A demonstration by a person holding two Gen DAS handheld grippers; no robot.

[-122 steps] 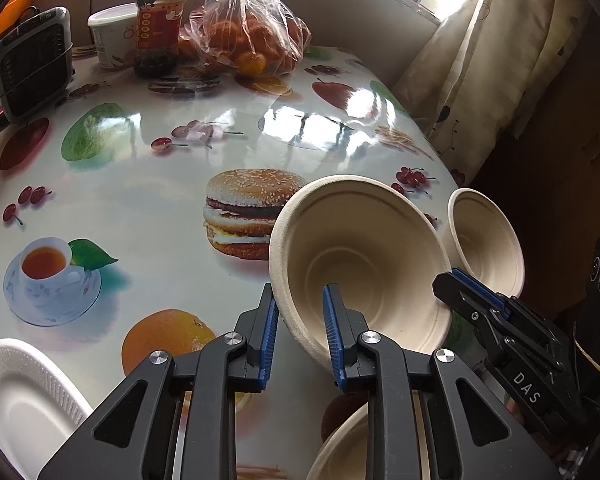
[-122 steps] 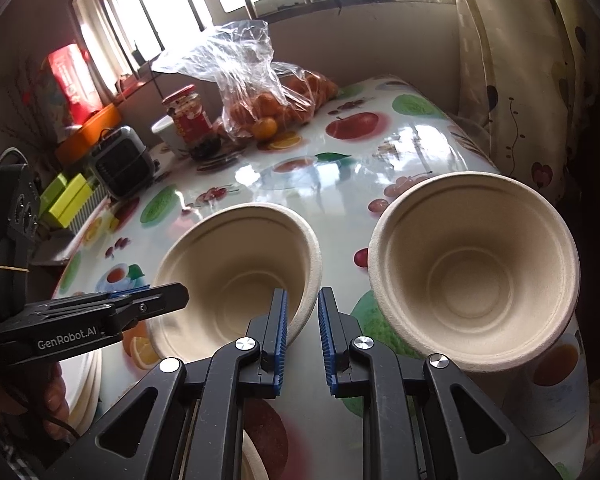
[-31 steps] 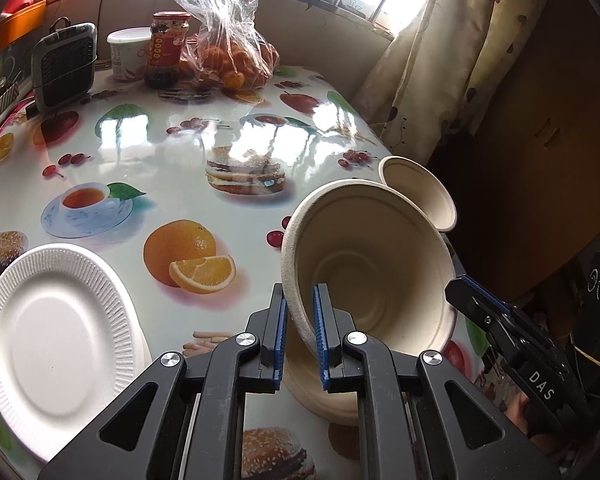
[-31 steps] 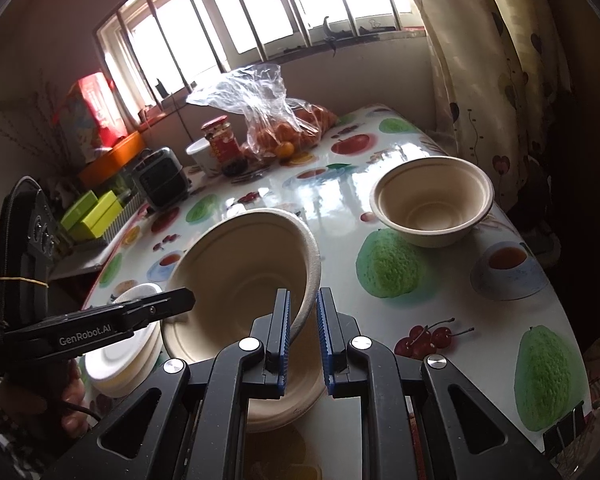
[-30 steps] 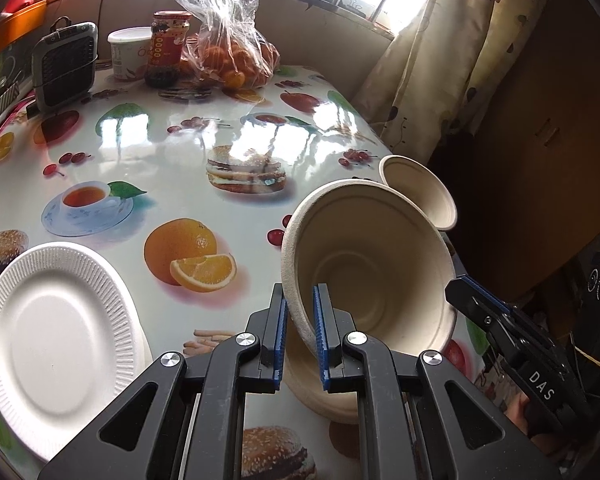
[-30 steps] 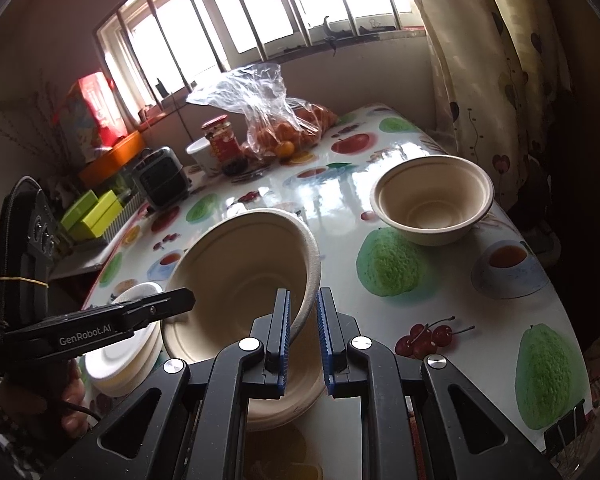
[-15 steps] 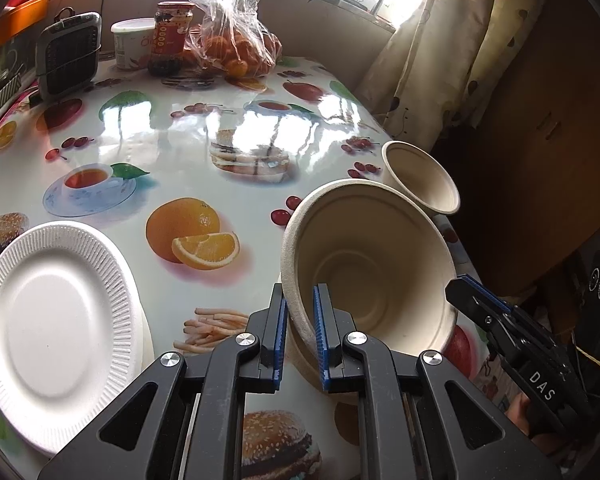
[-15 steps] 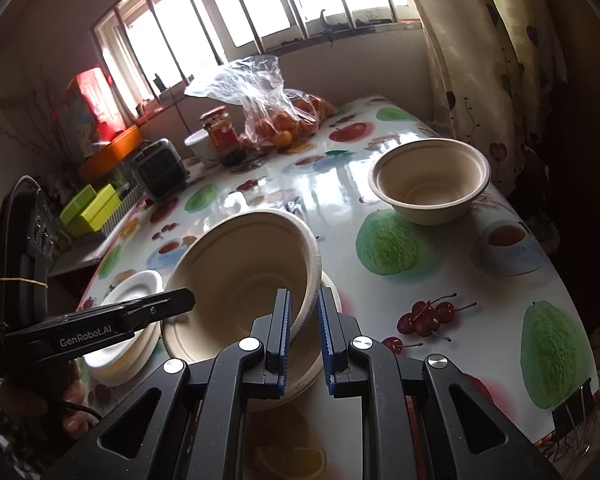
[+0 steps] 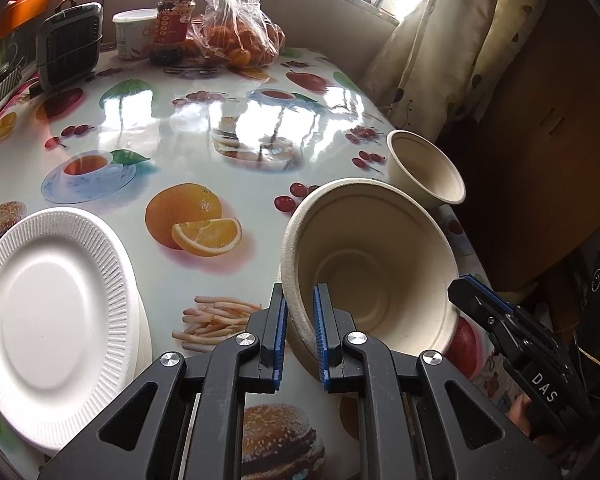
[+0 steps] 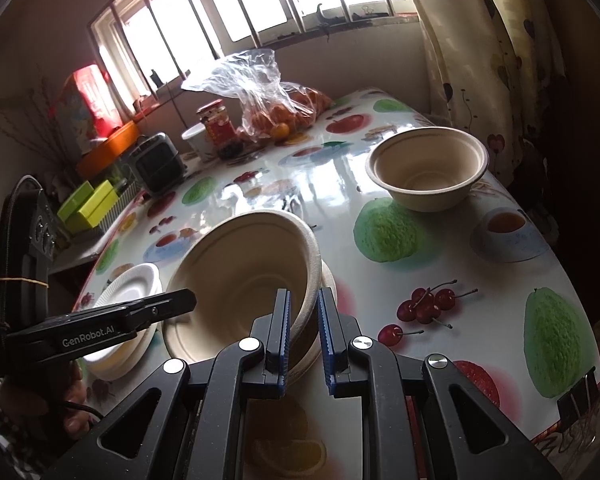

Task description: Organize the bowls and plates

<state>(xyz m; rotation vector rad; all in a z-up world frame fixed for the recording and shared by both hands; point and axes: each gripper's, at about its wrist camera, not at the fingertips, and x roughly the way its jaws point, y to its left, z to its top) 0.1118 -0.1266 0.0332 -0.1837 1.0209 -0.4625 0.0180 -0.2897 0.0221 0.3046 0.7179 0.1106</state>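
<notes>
Left tongs (image 9: pixel 300 334): clamped on the near rim of the tan bowl (image 9: pixel 374 258), one pad inside the wall, one outside; bowl tilted toward the camera
Right tongs (image 10: pixel 303 334): clamped on the same bowl's rim from the opposite side; also visible at lower right of the left wrist view, tip at the bowl's edge
Held bowl, position: low, its base seated in the mouth of a second tan bowl (image 10: pixel 327 280) standing on the table (image 9: pixel 172 128); whether it has bottomed out cannot be told, as the lower bowl shows only as a thin rim around it
Change, last seconds: four seconds ago the bowl was carried high, further out over the table and near the loose bowl; it has since been brought back toward the near edge and lowered, and over the last second it has tipped a little flatter into the lower bowl. Both tongs have stayed clenched throughout
Meaning for task: nesting of bowl on bowl looks nearly complete; release not yet made
Loose bowl (image 10: pixel 426 174): upright, alone at the far right side of the table, well apart from the stack; judged next to collect
White plates (image 9: pixel 48 320): stacked at the near left edge, apart from the bowls, untouched
Risk: uneven release of the tilted bowl may leave it cocked in the stack
</notes>
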